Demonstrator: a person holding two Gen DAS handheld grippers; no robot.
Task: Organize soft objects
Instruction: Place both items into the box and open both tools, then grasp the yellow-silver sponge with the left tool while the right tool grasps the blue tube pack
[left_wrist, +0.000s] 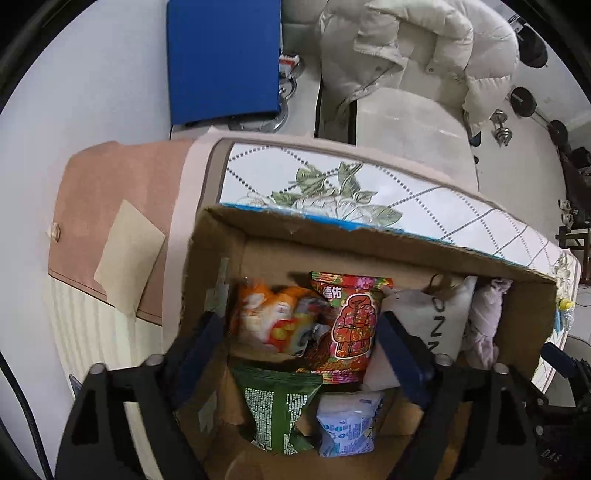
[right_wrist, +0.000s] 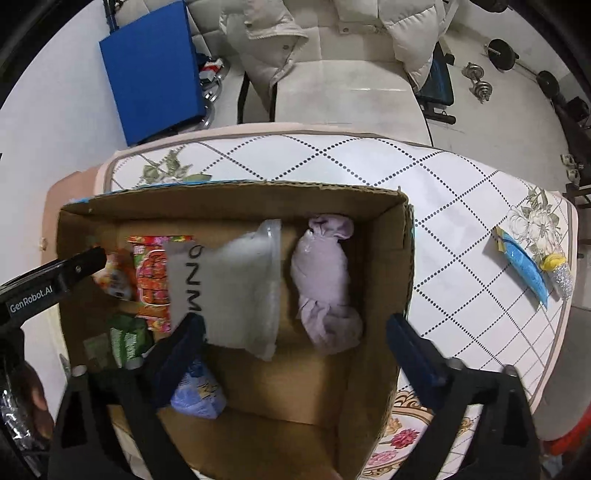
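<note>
Soft packets are lying inside an open brown cardboard box (right_wrist: 236, 201) on a white diamond-patterned tablecloth (right_wrist: 461, 192). Left to right: orange crinkled snack bag (left_wrist: 266, 317), red floral foil packet (left_wrist: 351, 325), grey zip pouch (right_wrist: 236, 288), lilac knotted cloth bundle (right_wrist: 321, 280). Left gripper (left_wrist: 299, 343) and right gripper (right_wrist: 295, 339) are both hovering above with jaws spread wide, gripping nothing.
</note>
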